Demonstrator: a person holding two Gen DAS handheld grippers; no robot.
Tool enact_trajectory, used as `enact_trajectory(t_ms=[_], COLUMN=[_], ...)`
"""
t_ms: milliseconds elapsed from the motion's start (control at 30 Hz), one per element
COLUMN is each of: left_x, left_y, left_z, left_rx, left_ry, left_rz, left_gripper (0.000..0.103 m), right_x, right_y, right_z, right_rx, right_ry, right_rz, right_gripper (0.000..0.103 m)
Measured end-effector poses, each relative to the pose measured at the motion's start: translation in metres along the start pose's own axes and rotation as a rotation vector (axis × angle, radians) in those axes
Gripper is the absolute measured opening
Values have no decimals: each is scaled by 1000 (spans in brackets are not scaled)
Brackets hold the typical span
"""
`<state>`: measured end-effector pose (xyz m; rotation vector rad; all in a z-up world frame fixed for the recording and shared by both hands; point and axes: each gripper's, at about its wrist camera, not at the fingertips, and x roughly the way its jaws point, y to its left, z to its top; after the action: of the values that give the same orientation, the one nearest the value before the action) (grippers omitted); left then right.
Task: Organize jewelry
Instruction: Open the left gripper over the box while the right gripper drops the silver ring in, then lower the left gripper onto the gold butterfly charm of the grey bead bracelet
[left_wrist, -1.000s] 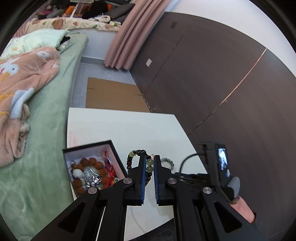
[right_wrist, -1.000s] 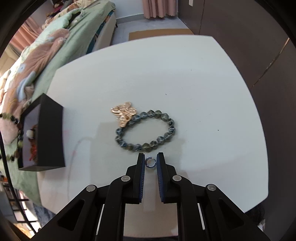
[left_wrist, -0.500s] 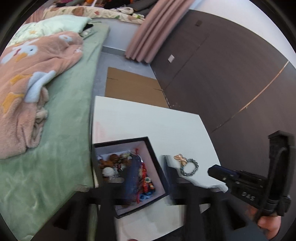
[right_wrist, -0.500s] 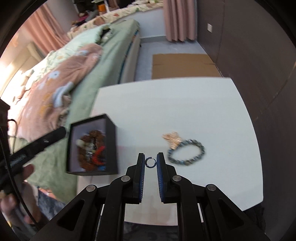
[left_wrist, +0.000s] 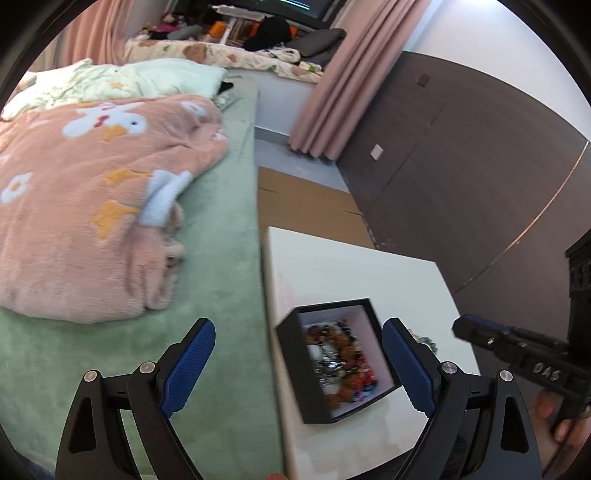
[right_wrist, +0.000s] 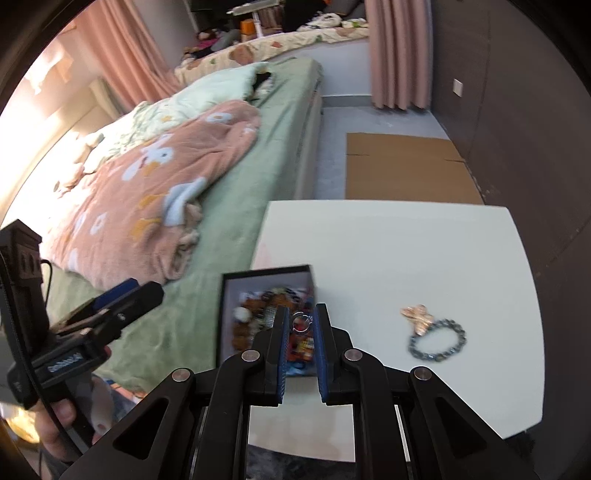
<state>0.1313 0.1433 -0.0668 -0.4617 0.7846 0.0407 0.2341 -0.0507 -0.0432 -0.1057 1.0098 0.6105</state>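
1. Since a second ago, the left gripper (left_wrist: 297, 354) has let go of the dark-and-green bead bracelet it was pinching and now hangs spread wide and empty over the square black jewelry box with a pale lining (left_wrist: 291, 356); that bracelet is no longer on show, so it has probably dropped into the box (the contents are too blurred to pick it out).
2. Meanwhile the right gripper (right_wrist: 300, 323) has travelled from beside the grey-green bead bracelet to a spot above the box, its fingers pressed onto a small silver ring (right_wrist: 298, 320).
3. Inside the box (right_wrist: 226, 317) lies a mixed heap of brown beads, silver pieces and red items.
4. Left to do, by my judgement: release the ring into the box, then fetch two more pieces.
5. Those pieces sit well to the right of the box on the white tabletop (right_wrist: 388, 243): the grey-green bead bracelet (right_wrist: 437, 339) and a rose-gold butterfly-shaped ornament (right_wrist: 417, 314), which touches the bracelet's far edge.
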Motion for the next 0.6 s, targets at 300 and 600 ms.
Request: enact_trajectory(t_ms=[300,600], left_x=[-27,-26], left_y=[2,-22], left_z=[0,-3], left_rx=[65,121], left_ry=[-61,-78], left_rz=[21,-3], left_gripper=[92,92], right_x=[-27,-46], right_y=[10,-45], right_z=[5,-13], right_rx=[-20,80], right_ry=[-127,-174], right_rz=[35,-11], right_gripper=[71,71])
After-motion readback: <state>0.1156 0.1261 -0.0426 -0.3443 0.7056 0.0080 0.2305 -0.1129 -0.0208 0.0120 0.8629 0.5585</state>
